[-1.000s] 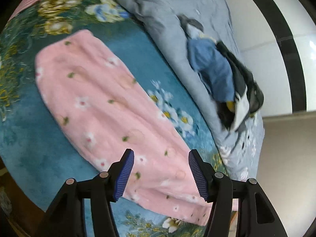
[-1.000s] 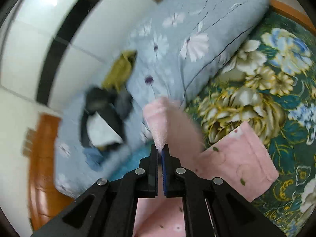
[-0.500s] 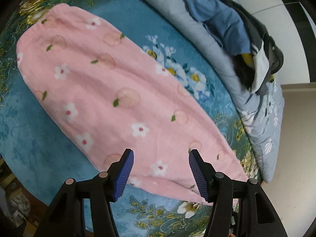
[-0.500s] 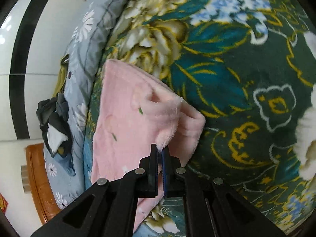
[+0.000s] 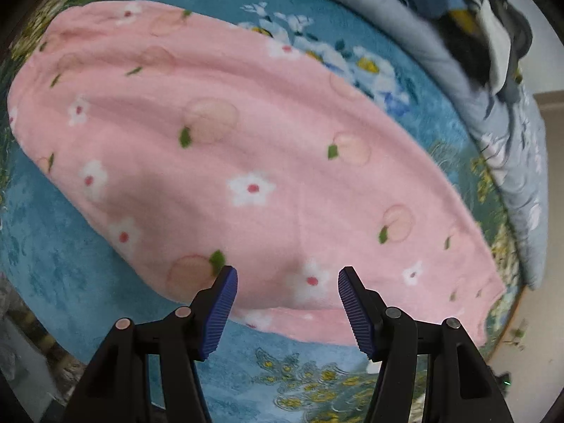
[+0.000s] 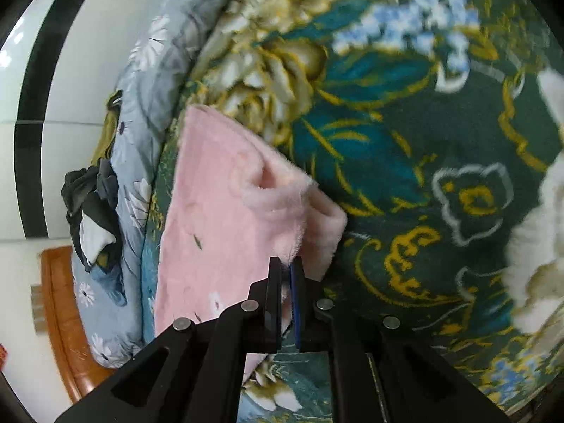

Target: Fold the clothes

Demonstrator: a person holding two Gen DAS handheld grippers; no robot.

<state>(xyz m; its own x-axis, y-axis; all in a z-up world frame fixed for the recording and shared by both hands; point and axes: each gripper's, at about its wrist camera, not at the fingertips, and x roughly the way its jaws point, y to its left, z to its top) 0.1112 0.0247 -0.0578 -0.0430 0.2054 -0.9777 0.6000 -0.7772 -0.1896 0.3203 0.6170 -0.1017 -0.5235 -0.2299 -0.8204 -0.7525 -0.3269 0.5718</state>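
A pink fleece garment [image 5: 218, 148] with white flowers and peach prints lies spread flat on the teal floral bedspread [image 5: 63, 275]. My left gripper [image 5: 287, 303] is open and empty, hovering just above the garment's near edge. In the right wrist view my right gripper [image 6: 289, 275] is shut on a folded corner of the same pink garment [image 6: 211, 218], holding it low over the bedspread [image 6: 405, 134]. The corner curls over itself just beyond the jaws.
A grey-blue flowered quilt [image 5: 511, 162] lies rolled along the far side of the bed, also in the right wrist view [image 6: 148, 81]. A pile of dark, blue and white clothes [image 5: 483, 24] sits on it. A wooden bed frame [image 6: 67, 317] and white wall lie beyond.
My left gripper has dropped closer to the pink garment, which now fills its view. My right gripper has carried the pinched corner across and down over the bedspread, staying shut.
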